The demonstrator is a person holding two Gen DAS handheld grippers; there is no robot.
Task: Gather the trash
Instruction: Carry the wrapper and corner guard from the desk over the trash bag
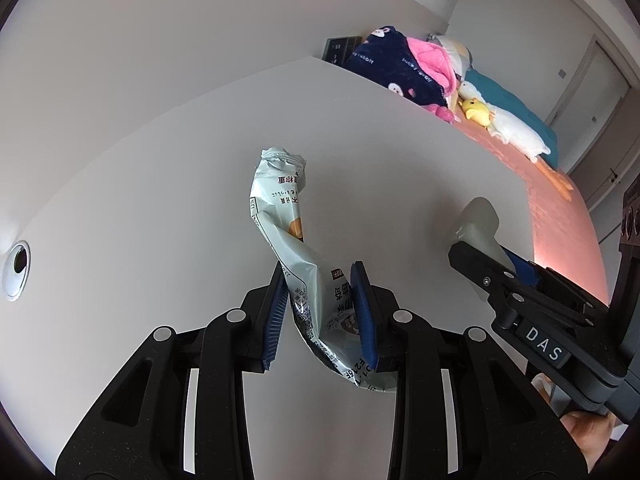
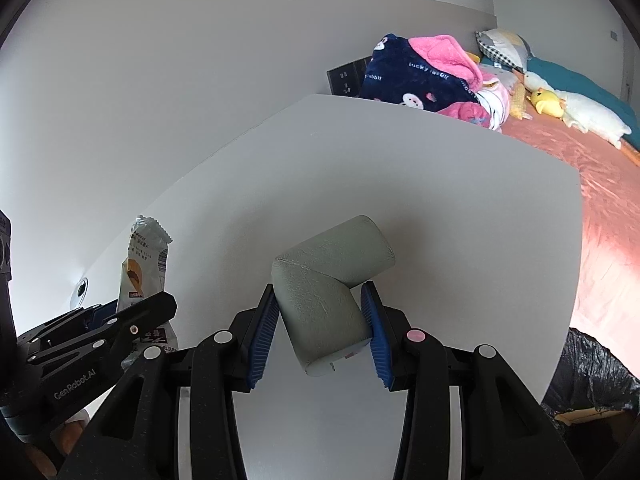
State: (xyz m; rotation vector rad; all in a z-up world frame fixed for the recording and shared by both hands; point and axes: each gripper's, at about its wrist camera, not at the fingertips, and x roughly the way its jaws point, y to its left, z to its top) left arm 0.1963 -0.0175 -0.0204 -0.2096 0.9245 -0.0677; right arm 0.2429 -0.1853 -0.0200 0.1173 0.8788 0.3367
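The snack wrapper (image 1: 294,264) is thin, crinkled foil film, pale mint with printed text and an orange picture, twisted along its length and flared at its serrated top edge. It is raised above the white counter (image 1: 160,200), clamped near its lower end by the left claw (image 1: 320,312), whose ribbed blue pads (image 1: 362,312) press into the film from both sides at a narrow gap.

The foam corner piece (image 2: 326,296) is a soft, matte grey-green elbow with rounded edges and a fine pebbled skin; its cut end shows a pale flat face. The right claw (image 2: 322,332) is clamped on its lower leg, jaws moderately apart, ribbed blue pads against both sides, the upper leg pointing away over the counter.

The counter is smooth and matte, with a round cable hole (image 1: 17,276) near its left edge. Beyond it lie a bed with a salmon-pink sheet (image 2: 600,208), a fleecy navy-and-pink blanket (image 2: 416,76) and plush toys (image 1: 504,120). A crumpled black bin bag (image 2: 592,380) sits beside the counter's right edge.
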